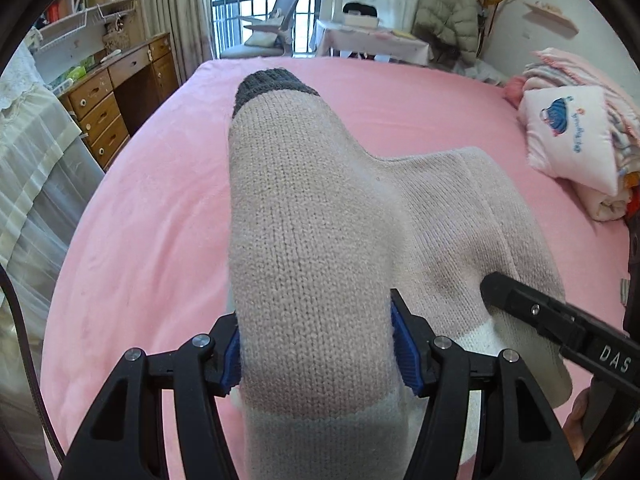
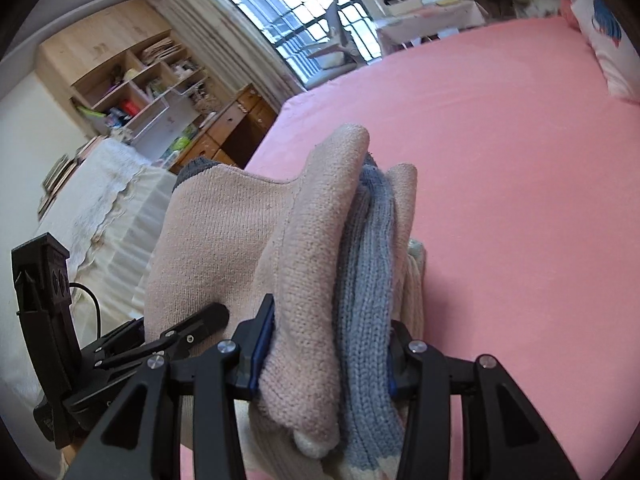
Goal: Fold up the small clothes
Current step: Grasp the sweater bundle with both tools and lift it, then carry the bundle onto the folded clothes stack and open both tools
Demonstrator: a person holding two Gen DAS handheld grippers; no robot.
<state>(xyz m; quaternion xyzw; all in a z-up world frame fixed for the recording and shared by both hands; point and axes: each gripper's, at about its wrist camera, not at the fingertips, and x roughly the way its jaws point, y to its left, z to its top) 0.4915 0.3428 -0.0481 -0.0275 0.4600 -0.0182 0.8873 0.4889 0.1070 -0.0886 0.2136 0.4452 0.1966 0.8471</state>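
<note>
Left gripper (image 1: 316, 350) fingers pinch the beige sock (image 1: 304, 240) above the pink bed (image 1: 160, 200); only the right wrist view shows the right gripper (image 2: 324, 354) pinching bunched sock folds with a blue-grey knit (image 2: 368, 280) inside; pillow (image 1: 568, 136) beyond.

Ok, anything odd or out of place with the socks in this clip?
Nothing looks damaged or spilled. The beige sock is clamped in the left gripper, its grey toe pointing away over the pink bed. The right gripper pinches bunched beige fabric with a blue-grey knit piece between the layers, an uneven bundle, not a neat fold.
</note>
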